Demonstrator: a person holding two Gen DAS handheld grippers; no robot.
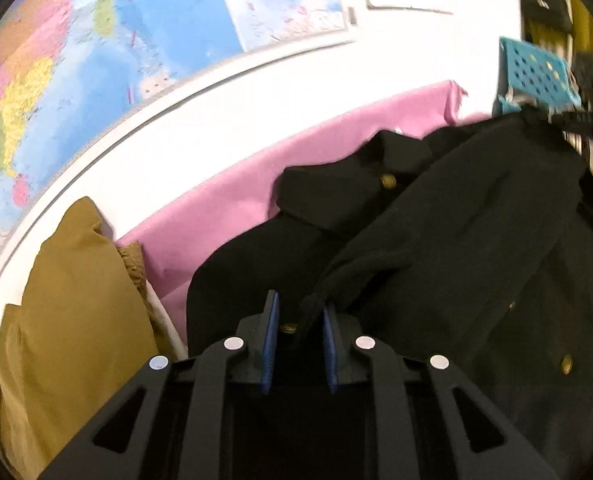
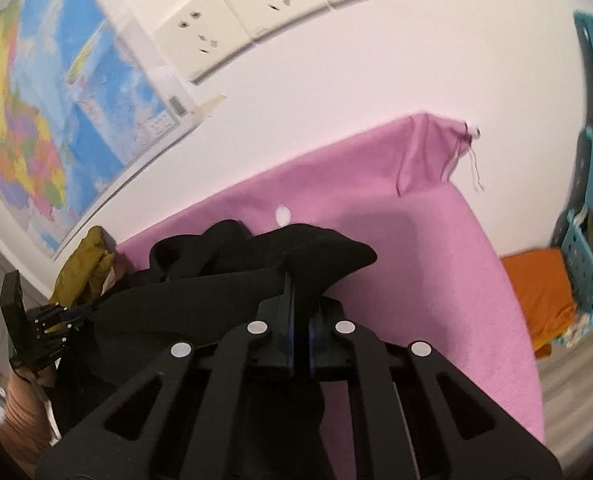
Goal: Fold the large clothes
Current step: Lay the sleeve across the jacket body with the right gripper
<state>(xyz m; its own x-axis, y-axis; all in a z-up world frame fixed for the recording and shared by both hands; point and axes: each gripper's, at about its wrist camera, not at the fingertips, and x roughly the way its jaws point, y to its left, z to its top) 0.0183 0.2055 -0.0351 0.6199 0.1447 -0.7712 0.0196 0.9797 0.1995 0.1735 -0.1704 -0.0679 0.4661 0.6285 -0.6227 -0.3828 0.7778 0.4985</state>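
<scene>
A person is partway through folding a black coat [image 1: 436, 248] on a bench covered with a pink cloth [image 1: 224, 208]. Both grippers appear to be taking hold of the coat's edges, so the step in hand is most likely gripping it before lifting or spreading.

The right gripper [image 2: 299, 304] has its fingers clamped together on a fold of black fabric, which bunches up just ahead of the fingers. The left gripper [image 1: 298, 312] has its blue-padded fingers a little apart, with the end of a sleeve lying between them; whether the pads press on it cannot be told.

The coat lies crumpled ahead of and to the right of the left fingers. It is thick, dark and woolly, with a collar and gold buttons [image 1: 387, 180]. One sleeve is draped across the body.

A mustard-coloured garment [image 1: 68, 320] sits left of the left fingers. A map [image 2: 36, 120] hangs on the wall beyond.

The next move likely calls for a firm hold on both sides, then raising the heavy cloth evenly so it opens flat.
</scene>
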